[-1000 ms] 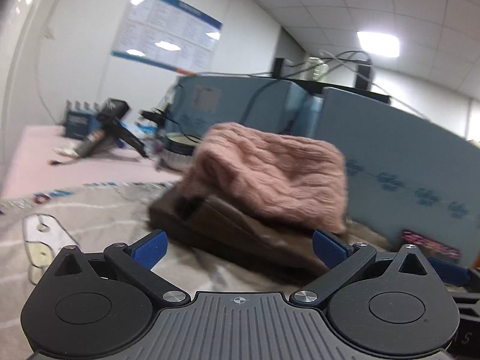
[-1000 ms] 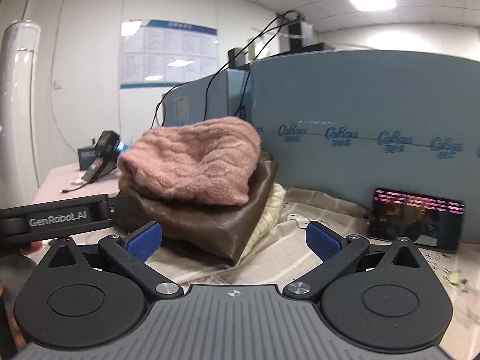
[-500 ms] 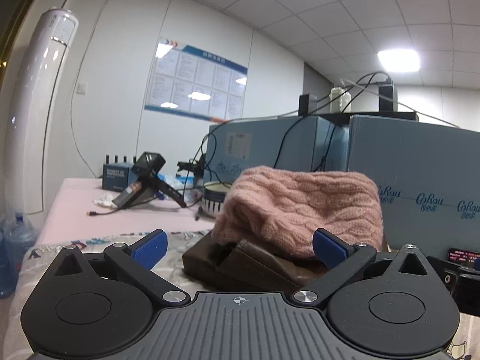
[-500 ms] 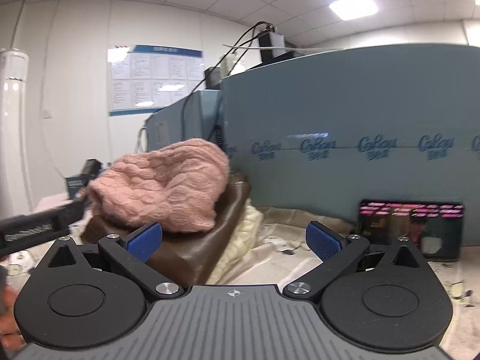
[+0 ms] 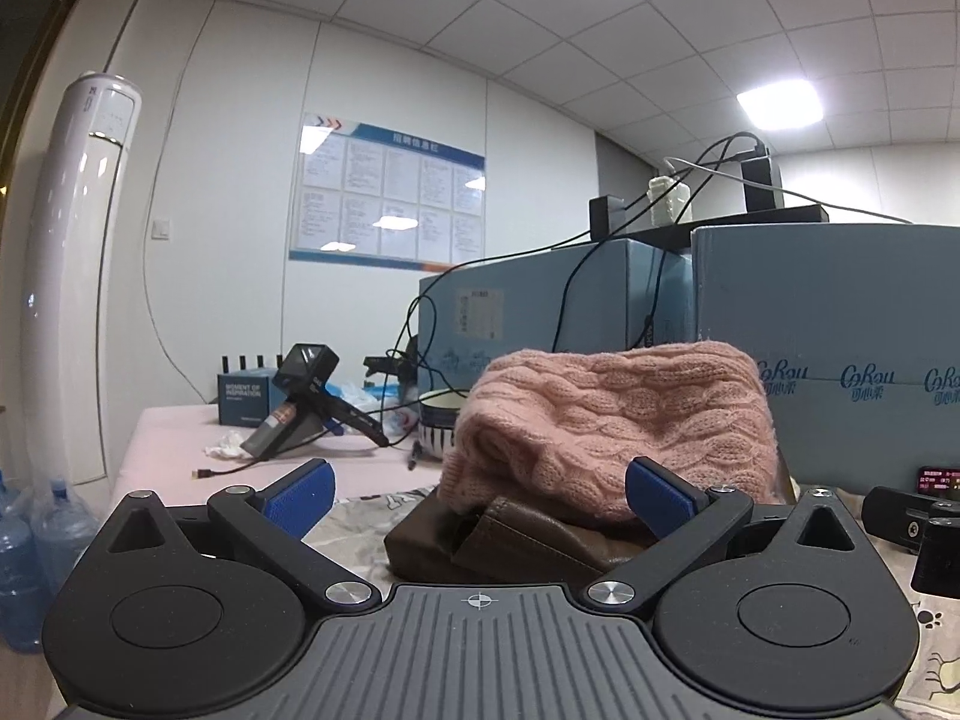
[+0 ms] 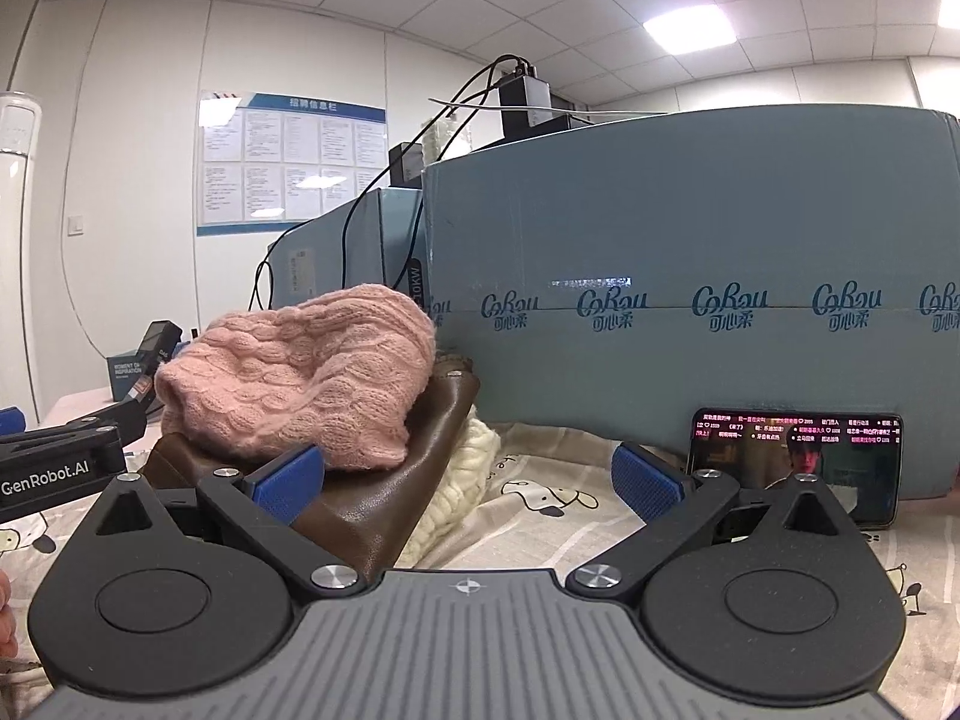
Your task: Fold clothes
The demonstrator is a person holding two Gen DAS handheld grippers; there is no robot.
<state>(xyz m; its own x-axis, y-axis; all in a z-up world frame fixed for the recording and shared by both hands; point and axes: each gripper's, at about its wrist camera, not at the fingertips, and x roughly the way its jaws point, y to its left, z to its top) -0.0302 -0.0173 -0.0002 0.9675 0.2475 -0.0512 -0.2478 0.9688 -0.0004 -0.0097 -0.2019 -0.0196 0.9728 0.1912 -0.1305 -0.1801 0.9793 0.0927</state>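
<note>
Left wrist view: left gripper (image 5: 477,489) spread, empty, level with the stack; pink knit sweater (image 5: 618,414) sits folded atop brown leather garment (image 5: 528,546), likely stacked as finished. Right gripper (image 6: 468,477) also spread, empty (cream knit (image 6: 462,480) underneath). Counter (image 6: 564,516) wears cartoon-print cloth, blue boxes (image 6: 690,294) behind, office room.

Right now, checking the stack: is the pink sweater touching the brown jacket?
Touching. The right wrist view shows the pink sweater lying directly on the brown jacket.
</note>
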